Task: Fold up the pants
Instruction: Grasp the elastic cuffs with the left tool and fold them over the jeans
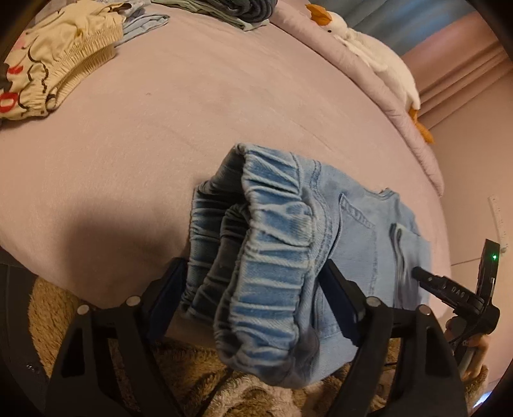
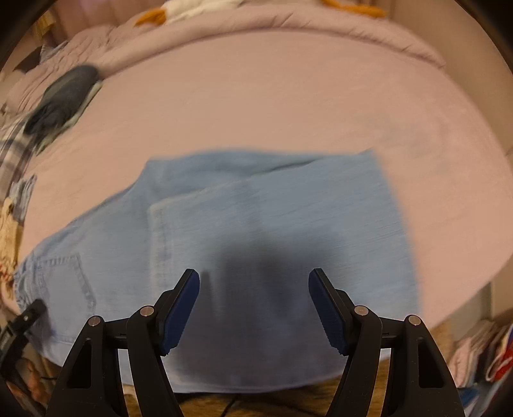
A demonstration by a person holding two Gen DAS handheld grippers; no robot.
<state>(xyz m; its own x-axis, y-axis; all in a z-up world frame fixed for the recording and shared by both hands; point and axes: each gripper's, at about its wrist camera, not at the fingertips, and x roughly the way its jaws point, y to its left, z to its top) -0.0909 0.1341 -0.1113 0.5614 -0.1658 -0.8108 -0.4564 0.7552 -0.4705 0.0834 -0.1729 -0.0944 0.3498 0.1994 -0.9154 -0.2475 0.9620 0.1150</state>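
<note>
Light blue denim pants [image 1: 368, 224] lie folded on the pink bed [image 1: 192, 112], near its front edge. Their gathered elastic waistband [image 1: 263, 243] bulges up and droops over the edge. My left gripper [image 1: 253, 282] straddles that waistband with its jaws wide; the cloth fills the gap, and I see no firm pinch. My right gripper [image 2: 255, 288] hovers open over the folded legs of the pants [image 2: 256, 199], casting a dark shadow on them, with nothing between its fingers. This view is blurred. The right gripper's tip [image 1: 420, 274] also shows over the denim in the left wrist view.
A cream printed garment [image 1: 48, 64] lies at the back left, with folded clothes [image 1: 243, 12] behind it. A white plush goose [image 1: 368, 48] rests on the rolled quilt at the far edge. A dark garment [image 2: 64, 93] lies at the left. A brown shaggy rug [image 1: 192, 369] covers the floor.
</note>
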